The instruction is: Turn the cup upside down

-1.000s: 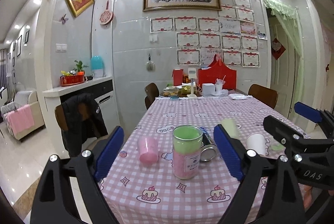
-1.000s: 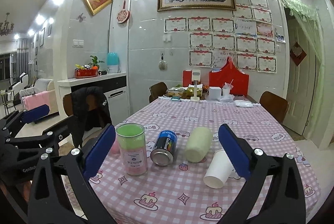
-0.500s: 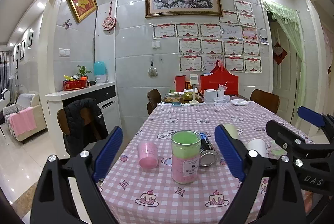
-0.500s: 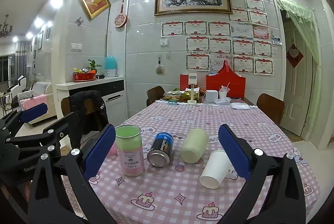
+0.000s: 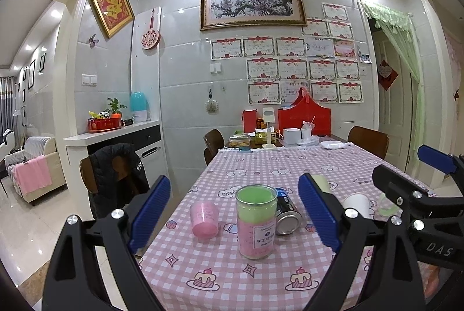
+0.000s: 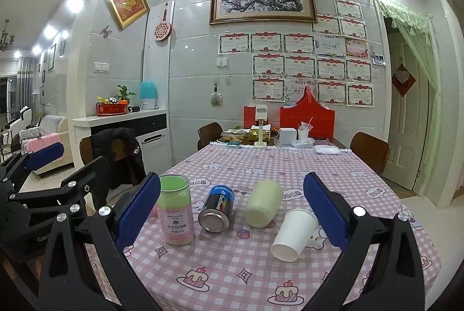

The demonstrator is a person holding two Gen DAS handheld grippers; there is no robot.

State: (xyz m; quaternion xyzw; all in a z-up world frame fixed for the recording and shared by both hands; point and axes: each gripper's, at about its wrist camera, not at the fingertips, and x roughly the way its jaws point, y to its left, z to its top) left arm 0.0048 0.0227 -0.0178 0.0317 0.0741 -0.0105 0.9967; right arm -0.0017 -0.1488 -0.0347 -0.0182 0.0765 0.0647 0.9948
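Note:
A white paper cup (image 6: 294, 234) lies on its side on the pink checked tablecloth (image 6: 232, 276), mouth toward me; it also shows in the left wrist view (image 5: 356, 203). A pale green cup (image 6: 264, 203) lies on its side beside it. A small pink cup (image 5: 204, 219) lies tilted at the left. My right gripper (image 6: 232, 209) is open and empty, held above the near table edge. My left gripper (image 5: 235, 212) is open and empty, in front of the tall jar (image 5: 256, 224).
A tall clear jar with green and pink filling (image 6: 175, 209) stands upright. A blue can (image 6: 217, 208) lies on its side. Boxes and cups crowd the table's far end (image 6: 290, 134). Chairs stand around; one holds a black jacket (image 5: 116, 174).
Both grippers have risen and drawn back a little, so the table items sit lower in both views. Nothing on the table has moved.

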